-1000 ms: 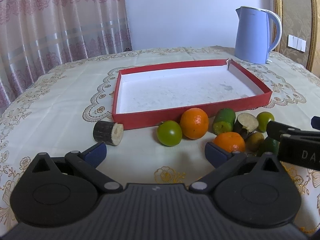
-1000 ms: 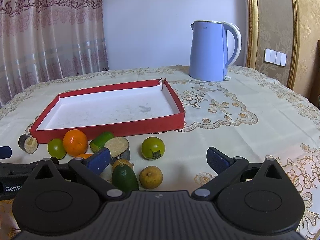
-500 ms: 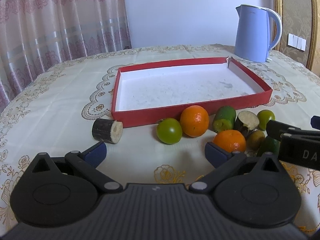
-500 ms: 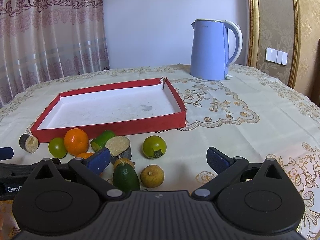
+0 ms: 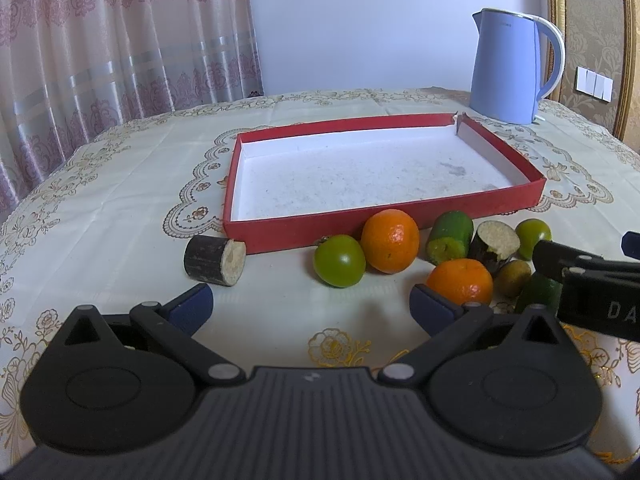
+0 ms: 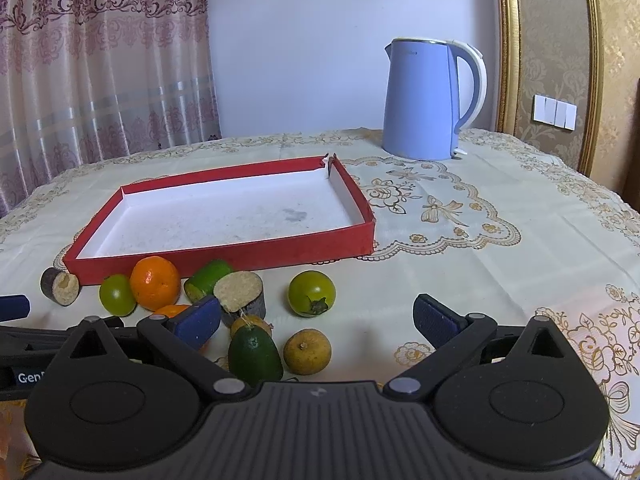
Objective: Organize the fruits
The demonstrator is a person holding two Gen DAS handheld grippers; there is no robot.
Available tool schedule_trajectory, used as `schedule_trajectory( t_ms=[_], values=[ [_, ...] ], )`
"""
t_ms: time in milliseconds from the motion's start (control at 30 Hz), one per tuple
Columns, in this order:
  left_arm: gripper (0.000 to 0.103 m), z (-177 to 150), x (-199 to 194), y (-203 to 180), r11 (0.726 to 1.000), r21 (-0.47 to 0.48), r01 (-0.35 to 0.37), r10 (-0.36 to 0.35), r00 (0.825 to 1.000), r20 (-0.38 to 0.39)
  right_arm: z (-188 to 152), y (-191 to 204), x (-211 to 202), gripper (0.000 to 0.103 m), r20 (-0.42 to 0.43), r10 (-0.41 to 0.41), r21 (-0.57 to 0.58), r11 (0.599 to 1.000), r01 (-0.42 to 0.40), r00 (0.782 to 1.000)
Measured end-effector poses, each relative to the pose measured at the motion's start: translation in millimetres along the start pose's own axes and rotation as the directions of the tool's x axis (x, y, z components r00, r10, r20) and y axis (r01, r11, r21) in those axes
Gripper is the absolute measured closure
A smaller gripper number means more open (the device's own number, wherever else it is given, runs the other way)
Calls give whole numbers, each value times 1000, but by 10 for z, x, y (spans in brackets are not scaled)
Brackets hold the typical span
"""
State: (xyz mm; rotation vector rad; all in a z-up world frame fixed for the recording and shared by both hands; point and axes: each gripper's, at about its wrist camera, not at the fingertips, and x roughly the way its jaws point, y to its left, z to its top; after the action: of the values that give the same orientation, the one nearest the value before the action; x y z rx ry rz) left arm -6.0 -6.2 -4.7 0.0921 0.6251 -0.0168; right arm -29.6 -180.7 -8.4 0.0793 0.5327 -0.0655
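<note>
A red tray [image 5: 384, 220] [image 6: 224, 254] with a white floor lies mid-table with nothing in it. Fruits sit along its near wall: a green tomato [image 5: 339, 261], an orange [image 5: 390, 241], a second orange [image 5: 460, 282], a green cut piece [image 5: 449, 237], a dark stub [image 5: 214, 260] to the left. The right wrist view shows a green tomato [image 6: 311, 293], an avocado [image 6: 254, 356], a yellow fruit [image 6: 307, 351] and a cut stub [image 6: 242, 296]. My left gripper [image 5: 311, 306] is open and empty, near side of the fruits. My right gripper [image 6: 316, 320] is open and empty above the avocado.
A blue kettle [image 5: 516, 66] [image 6: 434, 98] stands at the back right of the table. The embroidered tablecloth [image 6: 500, 240] covers the round table. Curtains hang behind on the left. The right gripper's body [image 5: 592, 280] shows at the left view's right edge.
Both grippers have drifted slightly; the tray and fruits sit a little higher in both views. Both grippers stay open. No fruit has moved.
</note>
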Motion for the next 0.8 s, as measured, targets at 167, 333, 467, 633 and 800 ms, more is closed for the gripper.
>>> schedule_trajectory(
  t_ms=[167,333,467,633,800],
  values=[
    [0,0,10,-1,1000,-1,-1,1,1000,-1,3,-4,2,0,-2,8,2,1000,-8,1000],
    [0,-2,9,-3,1000,1,0,0,1000,-2,1,-10,4,0,-5,9,4,1000,-9,1000],
    [0,-4,15,3,1000,1,0,0,1000,-4,1,-14,3,0,-4,8,3,1000,-8,1000],
    [0,-2,30,2,1000,-2,0,0,1000,-7,1,-19,1,0,-4,8,3,1000,-7,1000],
    [0,-3,34,12,1000,-3,-1,1,1000,-7,16,-29,-7,0,1,0,-3,1000,0,1000]
  ],
)
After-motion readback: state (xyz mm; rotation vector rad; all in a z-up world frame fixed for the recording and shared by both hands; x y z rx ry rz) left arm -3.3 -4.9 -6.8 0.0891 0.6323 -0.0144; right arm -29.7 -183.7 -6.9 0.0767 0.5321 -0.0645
